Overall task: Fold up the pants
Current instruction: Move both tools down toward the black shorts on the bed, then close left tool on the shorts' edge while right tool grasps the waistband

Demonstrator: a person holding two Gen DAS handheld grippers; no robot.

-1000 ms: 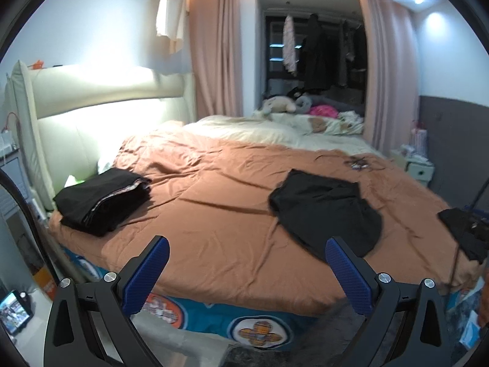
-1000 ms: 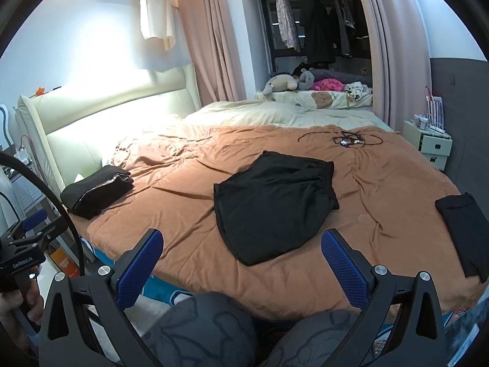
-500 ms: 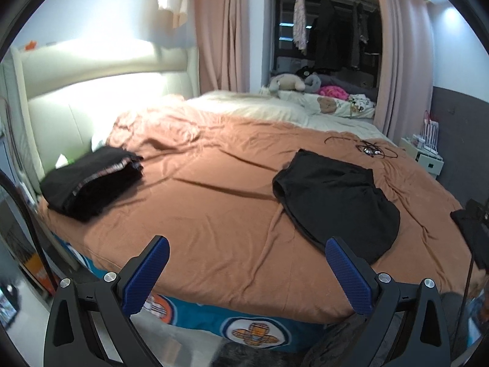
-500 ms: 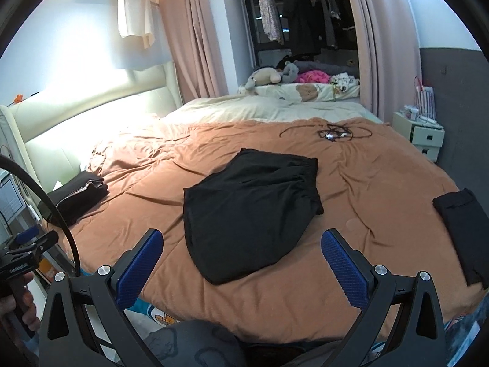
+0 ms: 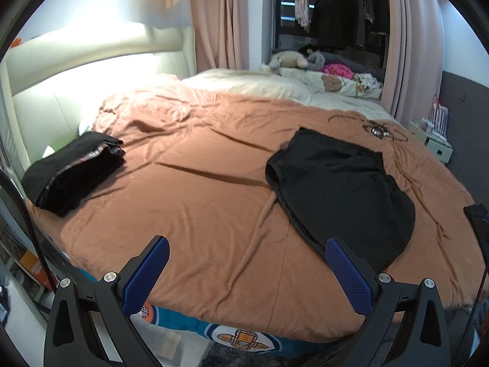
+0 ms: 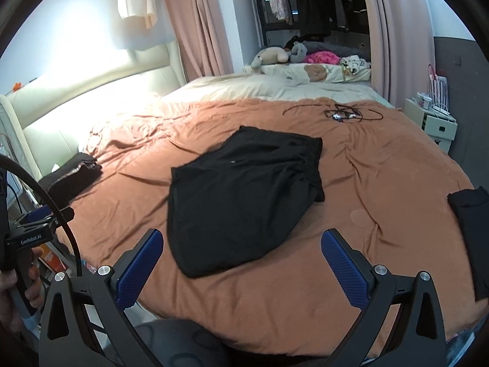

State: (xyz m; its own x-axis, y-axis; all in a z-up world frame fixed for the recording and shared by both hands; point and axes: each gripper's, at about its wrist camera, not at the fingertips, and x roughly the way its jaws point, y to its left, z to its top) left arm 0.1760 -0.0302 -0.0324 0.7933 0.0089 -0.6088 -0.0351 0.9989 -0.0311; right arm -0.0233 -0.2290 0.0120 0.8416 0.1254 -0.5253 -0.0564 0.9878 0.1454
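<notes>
Both tools, left tool (image 5: 247,270) and right tool (image 6: 241,264), wide, empty. Black pants (image 6: 241,195) flat on bed (image 6: 382,183); pinch near hem corners, fold toward far waistband.

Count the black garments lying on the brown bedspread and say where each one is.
3. The black pants lie spread in the middle. A folded dark stack sits at the left edge by the headboard. A third dark piece lies at the right edge, partly cut off; others may be hidden.
</notes>
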